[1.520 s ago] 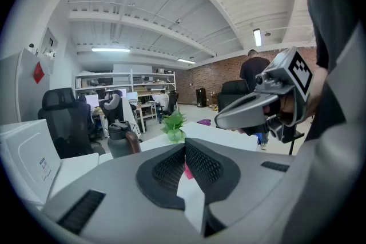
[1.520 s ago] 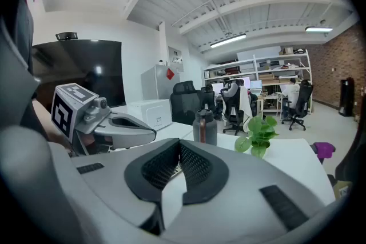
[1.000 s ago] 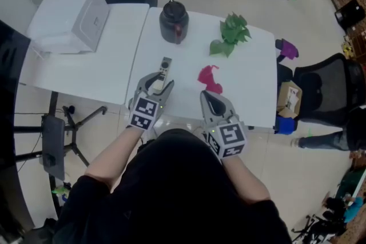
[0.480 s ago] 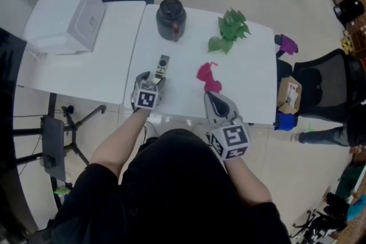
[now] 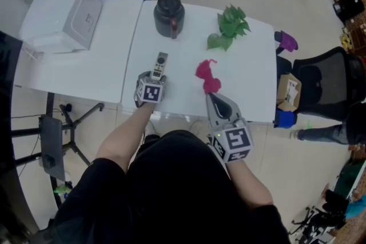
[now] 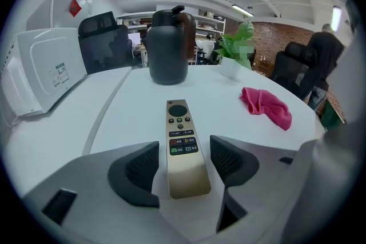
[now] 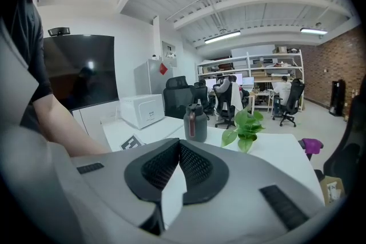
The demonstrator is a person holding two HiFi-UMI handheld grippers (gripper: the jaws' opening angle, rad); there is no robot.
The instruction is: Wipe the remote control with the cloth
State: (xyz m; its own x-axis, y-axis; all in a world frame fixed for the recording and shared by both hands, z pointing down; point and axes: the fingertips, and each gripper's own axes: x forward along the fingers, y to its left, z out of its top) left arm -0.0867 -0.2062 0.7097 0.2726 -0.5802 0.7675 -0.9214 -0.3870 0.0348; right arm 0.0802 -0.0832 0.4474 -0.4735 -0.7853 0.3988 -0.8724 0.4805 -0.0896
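Remote control (image 6: 183,148) lies flat near the front edge of the desk (image 5: 251,66), its near end between the spread jaws of the left gripper (image 6: 183,164), apparently placed to steady it for wiping. The crumpled cloth (image 5: 207,77) waits just beside it; the right gripper (image 5: 214,99) hangs over the front edge, jaws pressed together, empty.

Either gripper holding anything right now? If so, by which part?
Nothing held. The left gripper has its jaws apart, straddling the remote's near end with gaps on both sides. The right gripper is shut and empty, short of the cloth.
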